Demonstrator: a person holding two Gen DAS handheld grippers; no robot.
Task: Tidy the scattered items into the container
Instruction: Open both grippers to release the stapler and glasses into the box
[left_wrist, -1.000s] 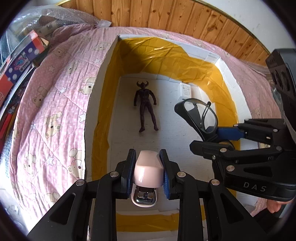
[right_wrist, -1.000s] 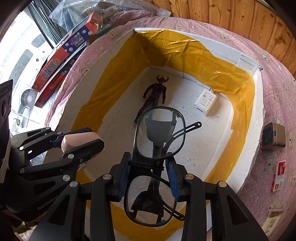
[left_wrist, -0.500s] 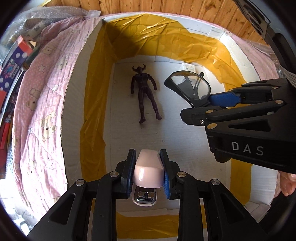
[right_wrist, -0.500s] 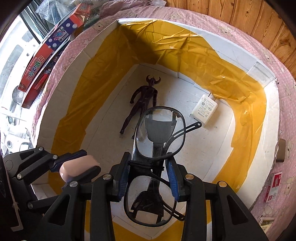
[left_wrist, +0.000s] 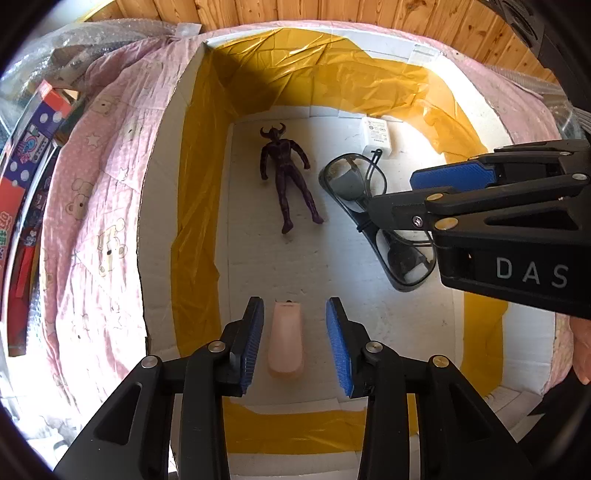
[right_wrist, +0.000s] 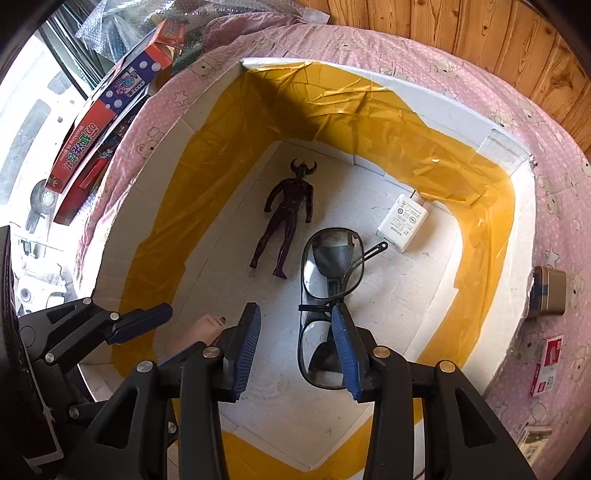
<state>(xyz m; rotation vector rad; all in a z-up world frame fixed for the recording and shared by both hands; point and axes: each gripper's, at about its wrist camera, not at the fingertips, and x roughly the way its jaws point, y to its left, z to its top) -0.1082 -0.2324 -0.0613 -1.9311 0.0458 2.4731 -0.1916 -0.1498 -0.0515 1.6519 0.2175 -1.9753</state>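
The white foam box (left_wrist: 162, 155) with yellow tape lining sits on a pink quilt. On its floor lie a dark horned figure (left_wrist: 286, 173), a white charger (left_wrist: 376, 136), black glasses (left_wrist: 373, 218) and a pink stapler (left_wrist: 286, 339). My left gripper (left_wrist: 295, 343) is open above the stapler, which lies free between the fingers. My right gripper (right_wrist: 297, 350) is open over the glasses (right_wrist: 328, 295), which lie on the floor by its right finger. The stapler (right_wrist: 199, 328) is partly hidden in the right wrist view.
Outside the box on the quilt at the right lie a small tin (right_wrist: 548, 295), a red-and-white card (right_wrist: 546, 363) and another packet (right_wrist: 533, 445). Colourful game boxes (right_wrist: 107, 110) and bubble wrap (left_wrist: 85, 44) lie at the left. A wooden wall (left_wrist: 332, 11) stands behind.
Both grippers have lowered into the box and opened. The left one let go of the stapler, the right one let go of the glasses; both items now lie on the box floor.
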